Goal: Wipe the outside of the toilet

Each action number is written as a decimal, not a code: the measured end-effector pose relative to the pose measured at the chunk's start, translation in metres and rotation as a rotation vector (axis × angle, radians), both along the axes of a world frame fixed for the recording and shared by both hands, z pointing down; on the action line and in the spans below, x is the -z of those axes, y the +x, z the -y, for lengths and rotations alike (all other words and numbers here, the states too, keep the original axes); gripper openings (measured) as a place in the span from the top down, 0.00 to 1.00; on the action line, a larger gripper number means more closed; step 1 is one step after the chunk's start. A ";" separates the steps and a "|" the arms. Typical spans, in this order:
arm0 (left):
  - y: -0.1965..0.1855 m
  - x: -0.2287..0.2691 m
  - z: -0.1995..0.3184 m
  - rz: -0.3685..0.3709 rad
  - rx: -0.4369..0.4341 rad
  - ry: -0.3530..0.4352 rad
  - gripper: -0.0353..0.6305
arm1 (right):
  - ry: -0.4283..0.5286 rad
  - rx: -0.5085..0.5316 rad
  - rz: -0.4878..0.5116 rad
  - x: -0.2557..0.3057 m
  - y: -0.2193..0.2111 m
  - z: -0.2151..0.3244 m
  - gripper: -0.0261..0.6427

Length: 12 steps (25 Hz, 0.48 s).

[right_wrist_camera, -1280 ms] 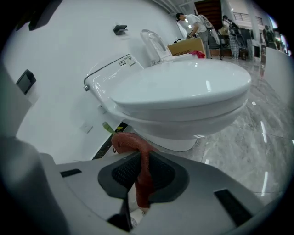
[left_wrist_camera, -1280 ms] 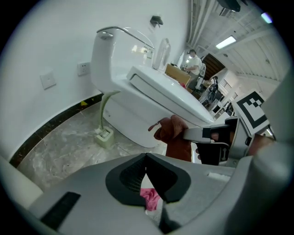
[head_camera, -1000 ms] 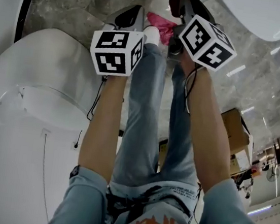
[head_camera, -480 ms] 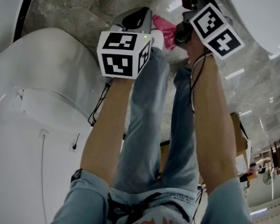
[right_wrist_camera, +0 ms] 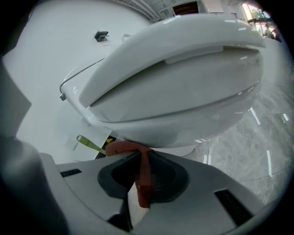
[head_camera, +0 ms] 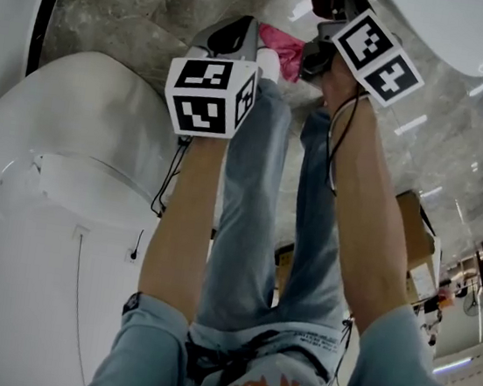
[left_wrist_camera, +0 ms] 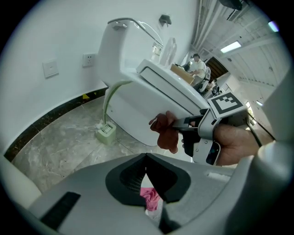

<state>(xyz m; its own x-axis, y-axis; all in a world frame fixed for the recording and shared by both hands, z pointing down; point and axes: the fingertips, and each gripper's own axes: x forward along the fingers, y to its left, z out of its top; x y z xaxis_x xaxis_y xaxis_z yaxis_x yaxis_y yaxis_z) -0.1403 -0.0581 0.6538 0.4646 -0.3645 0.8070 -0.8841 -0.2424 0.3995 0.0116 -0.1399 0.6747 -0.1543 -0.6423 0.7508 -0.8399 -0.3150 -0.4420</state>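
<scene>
The white glossy ceramic toilet [right_wrist_camera: 183,73] fills the right gripper view from 9 to 3 o'clock; its lid is down, the seat and lid make a thin seam round the rounded bowl, and the glaze is smooth and bright with pale reflections; in the head view it lies at 1 o'clock. The right gripper [right_wrist_camera: 140,156] is clenched on a rust-red terry cloth [right_wrist_camera: 121,148]; one strip of the cloth runs down between the jaws, while a bunched part above the jaw tips touches the underside of the bowl at 7 o'clock of the toilet. The left gripper view shows that cloth pressed on the lower side of the bowl, right of centre, with the cistern at 12 o'clock and a pale green toilet brush holder [left_wrist_camera: 105,132] on the grey veined stone floor [left_wrist_camera: 59,147] at 9 o'clock of the bowl. The left gripper [left_wrist_camera: 146,158] has its jaws closed tip to tip with nothing between them; a crumpled pink thing [left_wrist_camera: 149,196] shows through the gap behind the tips, and what it is cannot be told. A second white rounded fixture [head_camera: 72,139] sits at 9 o'clock in the head view.
</scene>
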 end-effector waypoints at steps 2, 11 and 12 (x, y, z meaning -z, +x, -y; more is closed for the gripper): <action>0.006 0.002 -0.005 0.003 -0.007 -0.002 0.95 | 0.001 0.007 -0.004 0.002 0.009 -0.004 0.88; 0.046 0.005 -0.024 0.011 -0.041 -0.011 0.96 | -0.011 0.052 -0.006 0.002 0.043 -0.024 0.88; 0.052 0.006 -0.025 0.011 -0.047 -0.012 0.96 | -0.014 0.053 -0.008 0.002 0.048 -0.027 0.88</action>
